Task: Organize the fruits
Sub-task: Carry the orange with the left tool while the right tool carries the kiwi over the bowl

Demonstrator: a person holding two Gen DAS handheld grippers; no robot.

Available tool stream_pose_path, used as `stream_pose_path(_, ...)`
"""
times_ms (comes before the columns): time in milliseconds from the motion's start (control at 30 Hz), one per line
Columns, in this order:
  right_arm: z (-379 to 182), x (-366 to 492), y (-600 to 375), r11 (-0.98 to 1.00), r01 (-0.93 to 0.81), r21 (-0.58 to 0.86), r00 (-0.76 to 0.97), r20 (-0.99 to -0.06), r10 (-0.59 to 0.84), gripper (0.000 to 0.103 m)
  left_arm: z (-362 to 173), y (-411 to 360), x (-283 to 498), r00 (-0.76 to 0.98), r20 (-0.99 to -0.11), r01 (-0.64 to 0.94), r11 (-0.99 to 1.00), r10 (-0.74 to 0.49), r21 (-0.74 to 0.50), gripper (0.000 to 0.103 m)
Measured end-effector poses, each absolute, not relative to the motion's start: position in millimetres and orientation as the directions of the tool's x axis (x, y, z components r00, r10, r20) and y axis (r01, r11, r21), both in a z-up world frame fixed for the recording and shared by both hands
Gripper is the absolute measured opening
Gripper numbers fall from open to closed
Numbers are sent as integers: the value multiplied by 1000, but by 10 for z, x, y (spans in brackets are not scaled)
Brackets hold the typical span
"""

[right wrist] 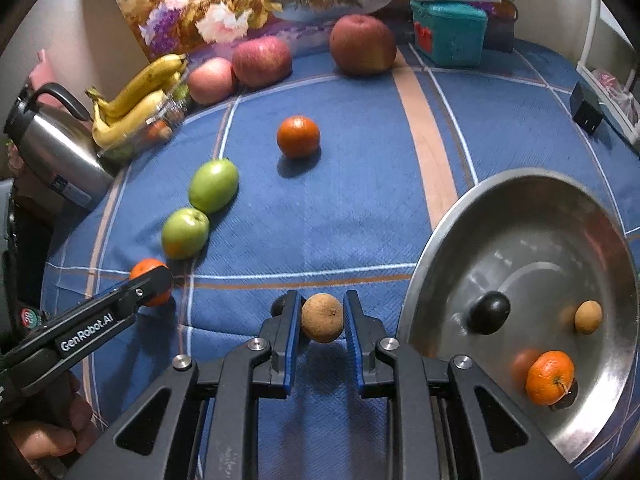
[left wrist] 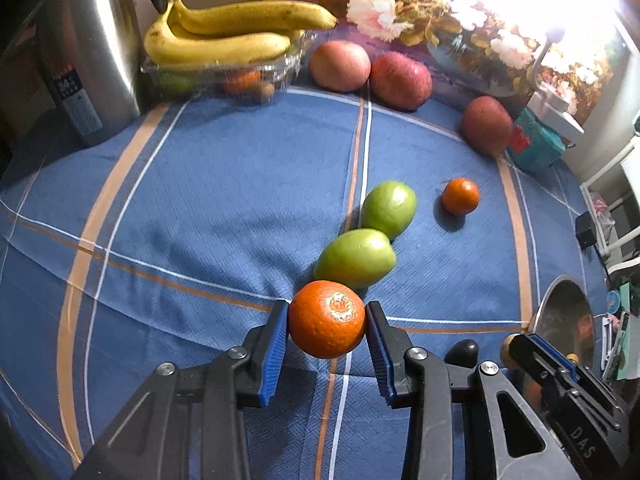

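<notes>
My left gripper is shut on an orange tangerine, held just above the blue cloth; it also shows in the right wrist view. My right gripper is shut on a small brown round fruit, left of the steel bowl. The bowl holds a tangerine, a dark fruit and a brown fruit. Two green fruits and another tangerine lie on the cloth. A small dark fruit lies behind my right gripper.
Three red apples sit at the back by a flower picture. Bananas rest on a clear plastic tray with fruit inside. A steel kettle stands back left. A teal box is back right. A black adapter lies at the right edge.
</notes>
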State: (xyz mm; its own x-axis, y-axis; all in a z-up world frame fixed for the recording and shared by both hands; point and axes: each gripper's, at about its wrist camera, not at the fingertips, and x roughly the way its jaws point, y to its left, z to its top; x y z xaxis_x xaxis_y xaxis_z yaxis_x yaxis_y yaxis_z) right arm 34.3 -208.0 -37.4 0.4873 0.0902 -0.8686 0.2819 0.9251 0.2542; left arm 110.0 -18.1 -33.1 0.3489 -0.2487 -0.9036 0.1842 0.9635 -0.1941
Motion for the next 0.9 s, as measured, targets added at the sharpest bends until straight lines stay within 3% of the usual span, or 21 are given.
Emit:
stream_pose_path(333,-68,194,-2132,925,281,256,562,-825,58,22,-72,-186,1031,404,-876,203,960,-262,-194,41)
stream_pose_path(900,-165,44,-2562,869,426,252,529,-849,-13,22,46,-782,767,406,-868,364,922,-284,-132,41)
